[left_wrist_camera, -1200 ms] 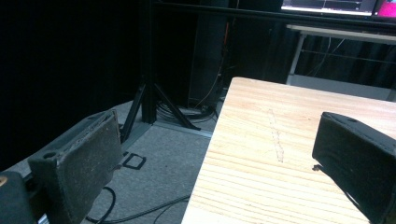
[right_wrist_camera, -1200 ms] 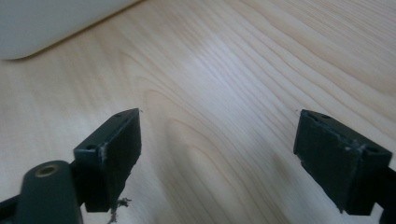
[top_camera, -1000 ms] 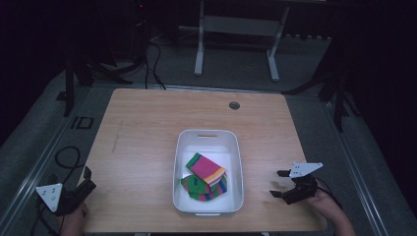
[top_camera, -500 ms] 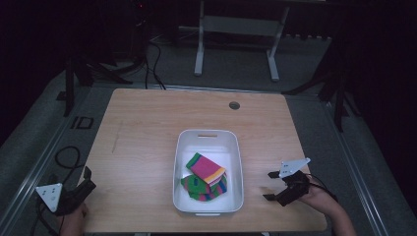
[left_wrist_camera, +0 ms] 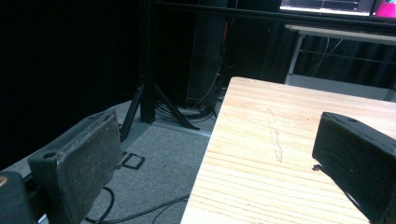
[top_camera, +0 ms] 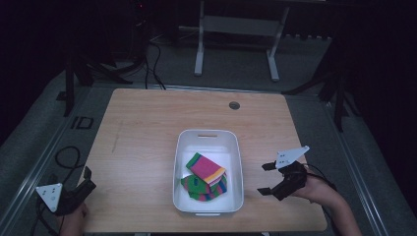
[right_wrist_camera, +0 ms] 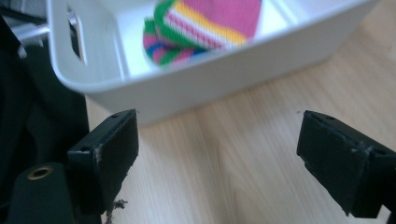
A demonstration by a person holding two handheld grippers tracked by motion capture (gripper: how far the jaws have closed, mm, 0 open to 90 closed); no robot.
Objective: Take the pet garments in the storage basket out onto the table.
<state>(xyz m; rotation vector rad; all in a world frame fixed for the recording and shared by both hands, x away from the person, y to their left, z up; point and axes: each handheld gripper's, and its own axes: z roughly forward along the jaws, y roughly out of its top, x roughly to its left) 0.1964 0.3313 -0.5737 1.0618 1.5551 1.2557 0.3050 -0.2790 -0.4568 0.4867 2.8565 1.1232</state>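
A white bin (top_camera: 236,162) sits at the middle front of the wooden table (top_camera: 147,128). Inside it lie folded striped cloths (top_camera: 206,169) in pink, green, yellow and blue. To the right of the bin my right gripper (top_camera: 265,178) hovers open, its jaws toward the bin's right wall. The right gripper view has the bin's wall (right_wrist_camera: 224,70) and the striped cloths (right_wrist_camera: 210,23) just beyond my open right gripper (right_wrist_camera: 217,158). My left gripper (top_camera: 88,178) is open and empty at the table's front left corner. In the left gripper view its jaws straddle the table's left edge (left_wrist_camera: 208,144).
A round cable hole (top_camera: 234,105) marks the table's far right part. Dark stands (top_camera: 74,73) and cables (top_camera: 152,64) lie on the floor to the left and behind. A white frame (top_camera: 236,44) stands behind the table.
My right gripper has moved left toward the bin and tilted, staying open. The left gripper has not moved.
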